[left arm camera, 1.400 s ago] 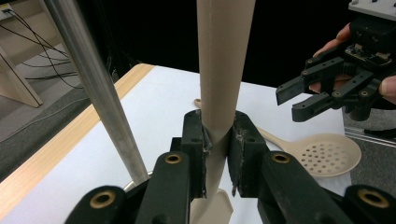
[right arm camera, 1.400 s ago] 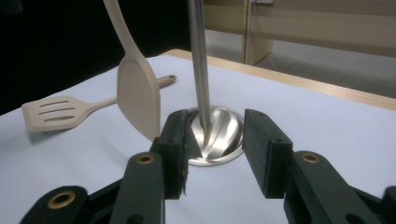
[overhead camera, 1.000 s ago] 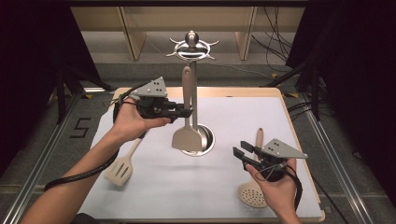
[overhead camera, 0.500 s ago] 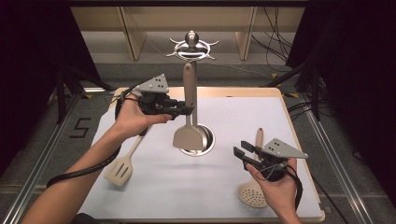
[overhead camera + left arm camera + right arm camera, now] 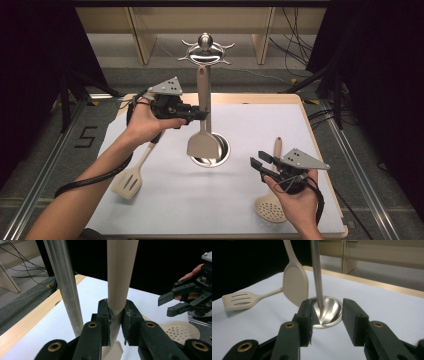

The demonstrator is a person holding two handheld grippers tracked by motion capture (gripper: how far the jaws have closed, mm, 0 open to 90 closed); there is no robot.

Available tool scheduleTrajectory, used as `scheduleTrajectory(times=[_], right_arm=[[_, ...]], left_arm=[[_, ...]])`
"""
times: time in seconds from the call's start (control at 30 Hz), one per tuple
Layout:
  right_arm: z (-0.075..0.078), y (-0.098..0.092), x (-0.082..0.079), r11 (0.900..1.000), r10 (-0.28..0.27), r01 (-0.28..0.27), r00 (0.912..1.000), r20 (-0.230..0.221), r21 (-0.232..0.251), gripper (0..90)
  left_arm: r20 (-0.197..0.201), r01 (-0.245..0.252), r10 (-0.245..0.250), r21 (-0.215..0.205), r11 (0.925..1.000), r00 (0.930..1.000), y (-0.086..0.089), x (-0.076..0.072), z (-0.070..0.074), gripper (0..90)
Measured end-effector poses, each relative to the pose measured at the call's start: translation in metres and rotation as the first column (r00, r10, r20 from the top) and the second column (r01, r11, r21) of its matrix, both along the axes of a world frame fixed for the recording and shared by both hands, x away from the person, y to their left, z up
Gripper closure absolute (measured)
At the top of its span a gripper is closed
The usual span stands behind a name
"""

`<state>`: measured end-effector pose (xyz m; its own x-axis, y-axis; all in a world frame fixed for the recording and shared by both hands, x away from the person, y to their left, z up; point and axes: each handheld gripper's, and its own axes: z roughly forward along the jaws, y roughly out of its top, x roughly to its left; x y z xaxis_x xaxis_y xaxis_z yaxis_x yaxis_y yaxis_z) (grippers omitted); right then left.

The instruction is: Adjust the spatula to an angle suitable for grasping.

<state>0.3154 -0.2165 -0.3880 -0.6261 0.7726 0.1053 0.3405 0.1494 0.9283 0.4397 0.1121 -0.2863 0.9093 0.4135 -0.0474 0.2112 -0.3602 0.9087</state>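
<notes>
one turner (image 5: 202,142) hangs upright just beside the rack (image 5: 204,50) pole, its handle clamped in the left gripper (image 5: 200,116) so its top can likely reach a hook, while the right gripper (image 5: 261,164), jaws apart and empty, waits near the skimmer (image 5: 270,206), a slotted turner (image 5: 131,179) lying well apart.

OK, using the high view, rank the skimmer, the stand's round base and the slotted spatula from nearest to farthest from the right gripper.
1. Skimmer: lying on the mat right beside the right gripper, partly under the hand.
2. Stand's round base: mid-table, up and to the gripper's left.
3. Slotted spatula: flat on the mat's far left side.
</notes>
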Motion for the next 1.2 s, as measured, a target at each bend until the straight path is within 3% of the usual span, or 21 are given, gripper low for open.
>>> scheduleTrajectory(times=[0.1, 0.17, 0.27, 0.37, 0.5, 0.57, 0.6, 0.63, 0.67, 0.7, 0.73, 0.83, 0.93, 1.0, 1.03, 1.1, 1.13, 1.2], right_arm=[[-0.001, -0.001, 0.001, 1.0, 0.001, 0.0, 0.9999, 0.016, -0.01, 61.3], [-0.001, 0.0, -0.001, 1.0, -0.012, 0.012, 0.9998, -0.015, -0.002, 61.1], [-0.001, 0.0, -0.001, 1.0, -0.013, 0.013, 0.9998, -0.013, 0.001, 60.7], [-0.002, -0.001, 0.0, 1.0, -0.008, 0.008, 1.0, 0.002, -0.01, 60.1], [-0.002, -0.003, 0.0, 1.0, -0.007, 0.007, 1.0, 0.001, -0.017, 59.8], [-0.002, -0.002, -0.001, 1.0, -0.019, 0.019, 0.9996, -0.021, 0.007, 59.8], [-0.002, -0.003, -0.001, 1.0, -0.018, 0.018, 0.9998, -0.013, -0.001, 59.8], [-0.002, -0.003, -0.001, 1.0, -0.018, 0.018, 0.9998, -0.013, -0.001, 59.8], [-0.002, -0.006, 0.001, 0.999, -0.025, 0.026, 0.9992, 0.03, -0.023, 59.8], [-0.002, -0.006, 0.001, 0.999, -0.025, 0.026, 0.9992, 0.03, -0.023, 59.8], [-0.002, -0.004, -0.001, 1.0, -0.029, 0.029, 0.9996, -0.001, 0.003, 59.9], [0.001, -0.005, 0.001, 0.999, -0.038, 0.038, 0.9993, 0.009, -0.015, 60.2], [0.003, -0.005, 0.001, 0.998, -0.056, 0.056, 0.9983, 0.015, -0.004, 60.4], [0.004, -0.008, 0.003, 0.999, -0.038, 0.038, 0.9992, 0.011, -0.027, 60.6], [0.003, -0.007, 0.004, 0.999, -0.036, 0.036, 0.9993, 0.007, -0.017, 60.6], [0.003, -0.006, 0.002, 0.999, -0.052, 0.051, 0.9982, -0.029, -0.015, 60.7], [0.001, -0.007, 0.006, 0.998, -0.045, 0.046, 0.9986, 0.027, -0.035, 60.7], [0.001, -0.007, 0.004, 0.998, -0.042, 0.042, 0.9991, 0.01, -0.036, 60.8]], left_arm=[[0.011, 0.001, -0.001, -0.005, 1.0, 0.9999, -0.001, 0.001, -0.001, 77.0], [0.059, 0.018, -0.019, 0.015, 0.9997, 0.9981, 0.001, 0.004, 0.0, 76.5], [0.072, 0.009, -0.008, -0.003, 1.0, 0.9974, 0.003, 0.003, 0.0, 71.8], [0.164, 0.013, -0.011, -0.015, 0.9998, 0.9863, 0.012, -0.001, 0.004, 58.9], [0.207, -0.006, 0.01, -0.021, 0.9998, 0.9783, 0.023, -0.006, 0.007, 56.7], [0.224, -0.014, 0.02, -0.028, 0.9995, 0.9745, 0.029, -0.008, 0.009, 58.9], [0.218, -0.031, 0.039, -0.042, 0.9986, 0.9751, 0.031, -0.011, 0.009, 64.6], [0.217, -0.044, 0.055, -0.054, 0.9975, 0.9746, 0.033, -0.013, 0.009, 64.6], [0.156, -0.105, 0.124, -0.121, 0.9871, 0.9799, 0.035, -0.022, 0.008, 73.3], [0.156, -0.105, 0.124, -0.121, 0.9871, 0.9799, 0.035, -0.022, 0.008, 75.9], [0.159, -0.121, 0.144, -0.143, 0.9823, 0.9767, 0.036, -0.025, 0.008, 75.9], [0.158, -0.152, 0.178, -0.164, 0.9748, 0.9713, 0.038, -0.029, 0.009, 82.3], [0.151, -0.163, 0.195, -0.199, 0.9663, 0.9691, 0.039, -0.033, 0.011, 86.5], [0.156, -0.175, 0.209, -0.209, 0.9622, 0.9652, 0.04, -0.034, 0.013, 87.9], [0.16, -0.178, 0.214, -0.214, 0.9605, 0.9637, 0.041, -0.034, 0.015, 88.4], [0.159, -0.178, 0.217, -0.229, 0.9571, 0.9631, 0.042, -0.034, 0.016, 89.0], [0.159, -0.177, 0.216, -0.231, 0.9569, 0.9632, 0.042, -0.034, 0.017, 89.0], [0.156, -0.178, 0.218, -0.238, 0.9549, 0.9633, 0.042, -0.034, 0.019, 89.1]])
